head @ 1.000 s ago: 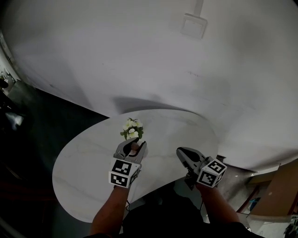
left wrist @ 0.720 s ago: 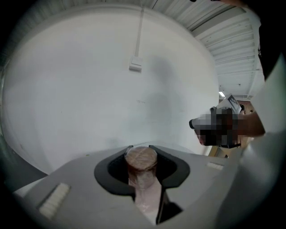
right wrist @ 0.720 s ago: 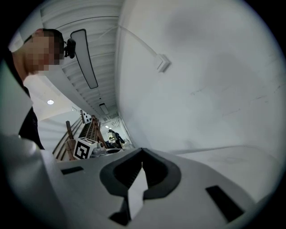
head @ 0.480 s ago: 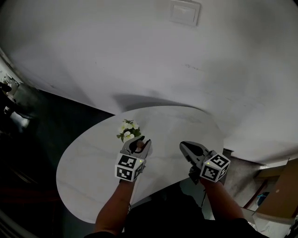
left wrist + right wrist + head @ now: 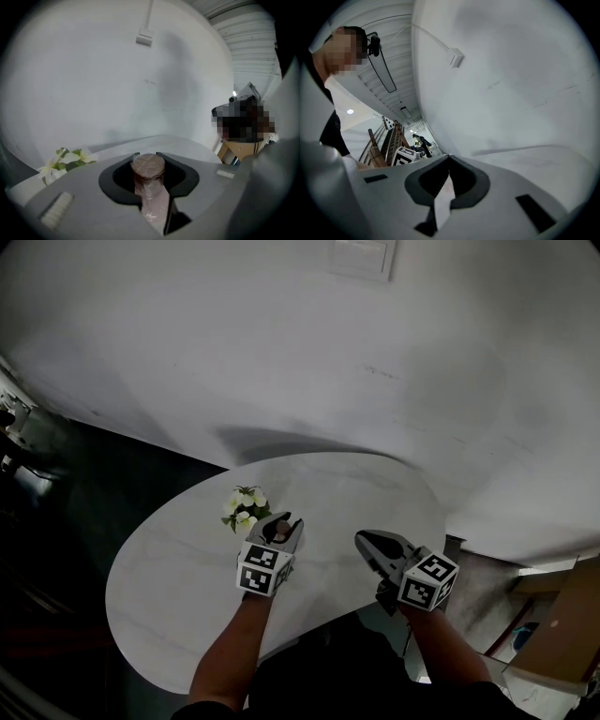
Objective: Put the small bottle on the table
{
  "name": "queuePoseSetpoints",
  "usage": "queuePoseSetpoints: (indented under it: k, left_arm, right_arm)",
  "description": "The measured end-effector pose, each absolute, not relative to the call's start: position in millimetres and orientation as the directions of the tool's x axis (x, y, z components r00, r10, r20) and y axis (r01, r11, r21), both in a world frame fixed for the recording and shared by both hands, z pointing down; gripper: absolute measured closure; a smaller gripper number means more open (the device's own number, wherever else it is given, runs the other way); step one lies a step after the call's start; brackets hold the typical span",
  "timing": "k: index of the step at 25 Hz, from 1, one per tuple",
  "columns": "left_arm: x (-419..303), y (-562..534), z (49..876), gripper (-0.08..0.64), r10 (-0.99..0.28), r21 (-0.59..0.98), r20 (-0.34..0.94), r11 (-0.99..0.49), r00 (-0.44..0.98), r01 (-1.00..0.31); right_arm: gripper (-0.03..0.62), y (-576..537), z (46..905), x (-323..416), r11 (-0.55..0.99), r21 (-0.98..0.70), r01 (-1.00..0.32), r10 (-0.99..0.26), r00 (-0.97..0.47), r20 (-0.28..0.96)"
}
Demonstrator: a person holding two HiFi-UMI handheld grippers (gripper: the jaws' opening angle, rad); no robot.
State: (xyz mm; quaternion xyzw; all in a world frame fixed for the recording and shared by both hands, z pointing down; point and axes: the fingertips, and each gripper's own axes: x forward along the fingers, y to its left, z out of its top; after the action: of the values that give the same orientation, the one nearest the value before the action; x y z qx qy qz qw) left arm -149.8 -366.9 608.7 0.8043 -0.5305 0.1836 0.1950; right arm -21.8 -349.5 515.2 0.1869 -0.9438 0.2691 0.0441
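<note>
Left gripper [image 5: 278, 532] over the near half of the desk [image 5: 169, 568], pinching the small bottle [image 5: 279, 527]. In the left gripper view the gripper [image 5: 147, 157] has its grey, matte jaws closed onto the small bottle [image 5: 149, 169] from both sides. The bottle has a flat, round, dull brown cap and a pale pinkish body with a glossy, slightly crinkled surface. It lies along the gripper with the cap at the far end, sitting in the rounded dark hollow between the jaws. Cannot tell whether the bottle touches the desk.

Desk: rounded, oval outline, with a smooth pale top showing faint marble-like veining. It stands against a plain white wall [image 5: 281, 362].

Flowers [image 5: 241, 507]: a small bunch with white petals and green leaves, on the desk just beyond and to the left of the left gripper. They also show at lower left in the left gripper view [image 5: 65, 160].

Right gripper [image 5: 377, 547] near the desk's right edge, well apart from the left one. Seen in its own view, the right gripper [image 5: 449, 161] has its jaw tips pressed together with nothing between them.

Each gripper carries a white cube [image 5: 262, 568] printed with black square markers.

Rectangular white wall plate [image 5: 361, 254] high on the wall. Cardboard box [image 5: 562, 634] on the floor at far right.
</note>
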Motion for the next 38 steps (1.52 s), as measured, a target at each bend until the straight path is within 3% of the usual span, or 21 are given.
queuePoseSetpoints:
  k: [24, 38]
  left_arm:
    - [-127, -397, 676, 0.439, -0.694, 0.106, 0.599, -0.426, 0.400, -0.898]
    - [-124, -385, 689, 0.428, -0.647, 0.033, 0.661, -0.482, 0.381, -0.876]
  right_arm:
    - [0.581, -352, 546, -1, 0.737, -0.533, -0.415, -0.353, -0.910, 0.219]
    - [0.581, -344, 538, -2, 0.782, -0.475, -0.404, -0.331, -0.914, 0.233]
